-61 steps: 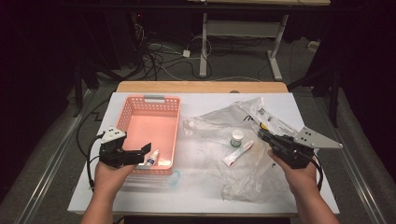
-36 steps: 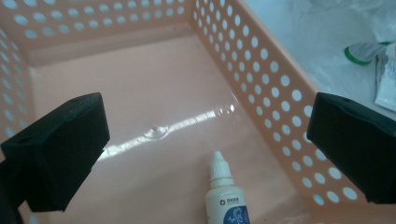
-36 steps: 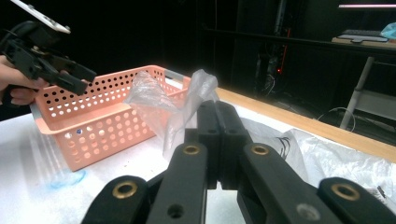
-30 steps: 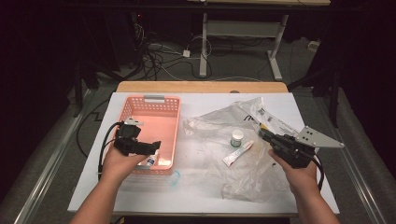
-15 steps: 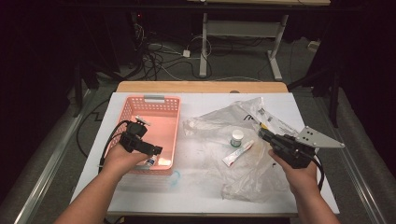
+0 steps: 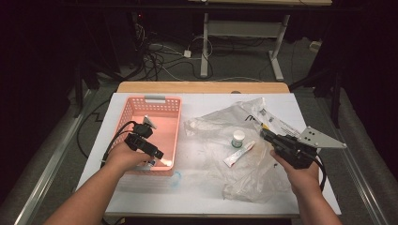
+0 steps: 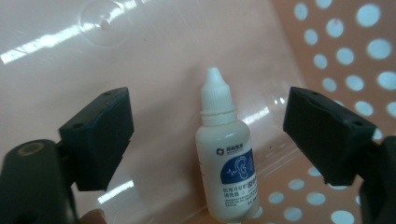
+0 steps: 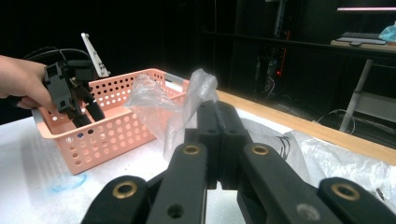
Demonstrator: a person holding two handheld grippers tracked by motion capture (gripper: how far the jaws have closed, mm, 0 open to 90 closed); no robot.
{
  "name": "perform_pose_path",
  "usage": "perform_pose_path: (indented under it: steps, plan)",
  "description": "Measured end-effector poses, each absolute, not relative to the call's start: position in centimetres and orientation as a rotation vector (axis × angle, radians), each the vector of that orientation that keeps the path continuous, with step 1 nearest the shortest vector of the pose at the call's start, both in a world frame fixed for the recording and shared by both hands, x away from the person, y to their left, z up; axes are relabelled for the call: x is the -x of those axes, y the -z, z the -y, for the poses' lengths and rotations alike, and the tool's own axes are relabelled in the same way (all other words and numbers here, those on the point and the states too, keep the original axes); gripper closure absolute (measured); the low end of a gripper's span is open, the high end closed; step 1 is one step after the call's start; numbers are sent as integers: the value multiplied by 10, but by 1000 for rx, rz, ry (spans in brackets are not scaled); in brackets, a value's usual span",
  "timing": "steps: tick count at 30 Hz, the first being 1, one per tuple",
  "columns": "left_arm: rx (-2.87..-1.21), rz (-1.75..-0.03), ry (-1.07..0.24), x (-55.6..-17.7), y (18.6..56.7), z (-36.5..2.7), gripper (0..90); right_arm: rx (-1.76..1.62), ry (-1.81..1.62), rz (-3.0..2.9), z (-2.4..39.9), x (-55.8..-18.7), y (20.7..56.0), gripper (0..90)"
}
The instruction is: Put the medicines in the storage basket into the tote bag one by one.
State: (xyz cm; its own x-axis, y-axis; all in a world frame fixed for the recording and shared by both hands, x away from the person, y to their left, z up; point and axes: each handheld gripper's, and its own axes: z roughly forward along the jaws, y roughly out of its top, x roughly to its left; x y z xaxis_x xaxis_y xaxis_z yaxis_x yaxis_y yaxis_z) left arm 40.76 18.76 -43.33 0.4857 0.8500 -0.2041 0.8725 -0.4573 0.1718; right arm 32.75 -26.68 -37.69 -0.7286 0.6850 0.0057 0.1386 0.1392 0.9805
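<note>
One pink basket (image 6: 159,104), one dropper bottle (image 7: 227,154), one small jar (image 6: 238,138), one tube (image 6: 239,154), one plastic bag (image 6: 220,123), two grippers

A small white ear-drop bottle (image 7: 227,156) with a blue label and capped nozzle lies flat on the pink basket's (image 6: 174,123) floor, at its near right corner.

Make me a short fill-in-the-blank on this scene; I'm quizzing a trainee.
1. The dropper bottle lies inside the pink ____.
2. The left tongs straddle the bottle without ____ it.
3. The right tongs are shut on a clear plastic ____.
4. The small white jar stands on the ____.

Missing: basket; touching; bag; bag
</note>
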Motion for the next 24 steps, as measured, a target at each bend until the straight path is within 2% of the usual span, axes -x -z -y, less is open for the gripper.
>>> perform_pose_path:
  steps: [9,14,24]
  plan:
    - [-2542,-1453,200,-410,439,-183,323,-780,-1625,-1969,267,-327,376,900]
    - [-2598,-1461,256,-412,444,-180,374,-782,-1622,-1975,266,-327,376,900]
    - [-2657,-1427,262,-412,446,-176,530,-782,-1619,-1977,266,-327,377,900]
